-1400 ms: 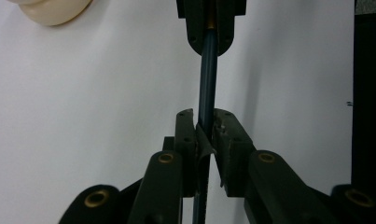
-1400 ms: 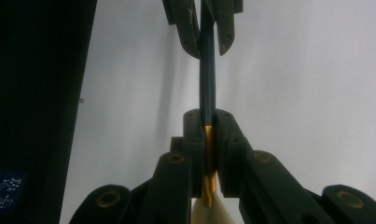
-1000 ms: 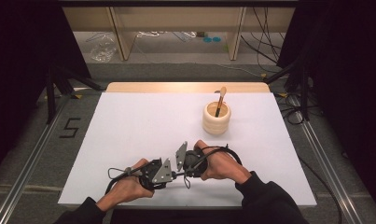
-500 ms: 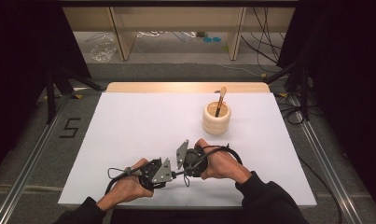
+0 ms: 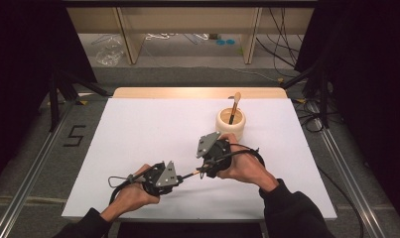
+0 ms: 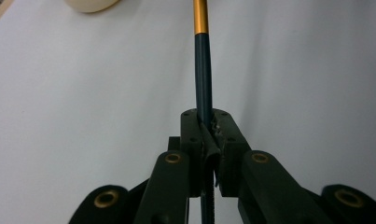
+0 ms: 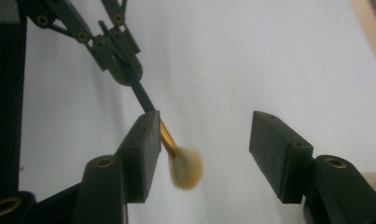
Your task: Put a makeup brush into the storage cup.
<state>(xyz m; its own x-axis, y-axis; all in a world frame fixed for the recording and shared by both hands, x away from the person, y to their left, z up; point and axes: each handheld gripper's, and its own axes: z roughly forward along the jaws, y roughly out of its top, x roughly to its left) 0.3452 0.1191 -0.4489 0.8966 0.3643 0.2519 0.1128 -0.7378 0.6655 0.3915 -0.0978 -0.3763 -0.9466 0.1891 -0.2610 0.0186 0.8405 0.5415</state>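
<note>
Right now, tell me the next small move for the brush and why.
Probably carry the brush toward the cup, which already holds another. The left gripper clamps its handle, while the right gripper, whose jaws have just been opening, no longer grips the bristle end.

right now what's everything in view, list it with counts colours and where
held brush: 1, dark handle, gold ferrule, tan bristles; clamped in the left gripper, tip between the right gripper's open jaws
cup: 1, cream; far right of the table
brush in cup: 1, dark handle, tan tip; standing tilted in the cup
table: 1, white top with a wooden far edge
shelf unit: 1, light wood; beyond the table
left gripper: 1, black; near edge, shut on the brush handle
right gripper: 1, black; near the cup, its jaws have just been opening
hands: 2, one on each gripper
</note>
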